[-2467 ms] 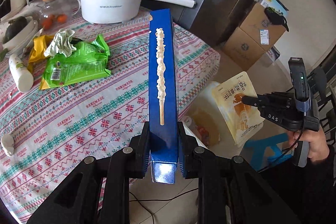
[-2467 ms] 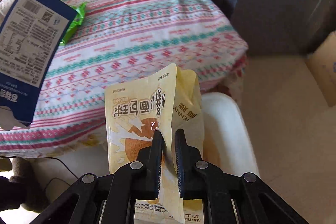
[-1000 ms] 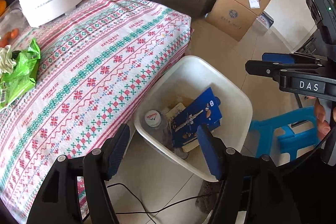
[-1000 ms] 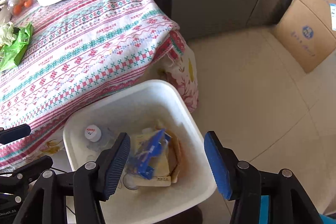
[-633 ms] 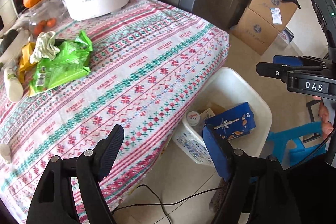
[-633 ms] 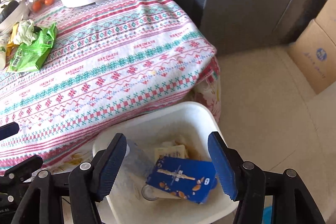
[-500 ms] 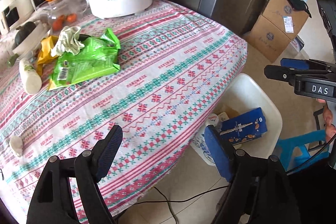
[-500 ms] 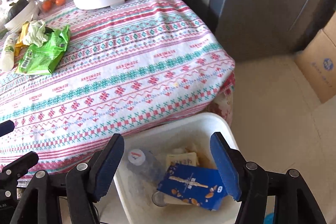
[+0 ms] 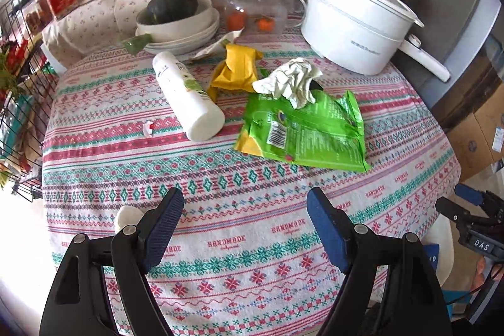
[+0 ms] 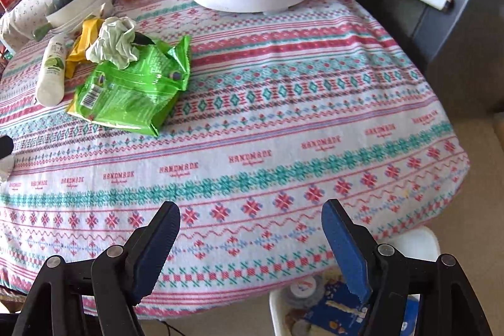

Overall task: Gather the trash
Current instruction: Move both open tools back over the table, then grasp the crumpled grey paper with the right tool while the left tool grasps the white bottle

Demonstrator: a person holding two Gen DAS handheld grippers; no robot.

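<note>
On the patterned tablecloth lie a green snack bag point(image 9: 305, 131) point(image 10: 132, 90), a crumpled paper point(image 9: 289, 81) point(image 10: 115, 43) on its far end, a yellow wrapper point(image 9: 236, 68) point(image 10: 83, 37) and a white bottle point(image 9: 189, 96) point(image 10: 52, 68) on its side. My left gripper point(image 9: 242, 200) hangs open over the near part of the cloth, short of the bag, with nothing in it. My right gripper point(image 10: 250, 210) is over the table's edge, its jaws opening and empty. Below it stands the white bin point(image 10: 419, 238), holding a blue box point(image 10: 334, 310).
A white pot point(image 9: 356, 30) with a long handle stands at the back right. Beside it are a glass jar point(image 9: 255, 8) with an orange on top and stacked bowls point(image 9: 179, 27) holding a squash. A wire rack point(image 9: 19, 103) is at the left, a small white scrap point(image 9: 148, 128) by the bottle.
Both grippers let the blue box and the yellow pouch go into the bin, then swung from over the bin to over the table. The jaws stand wider.
</note>
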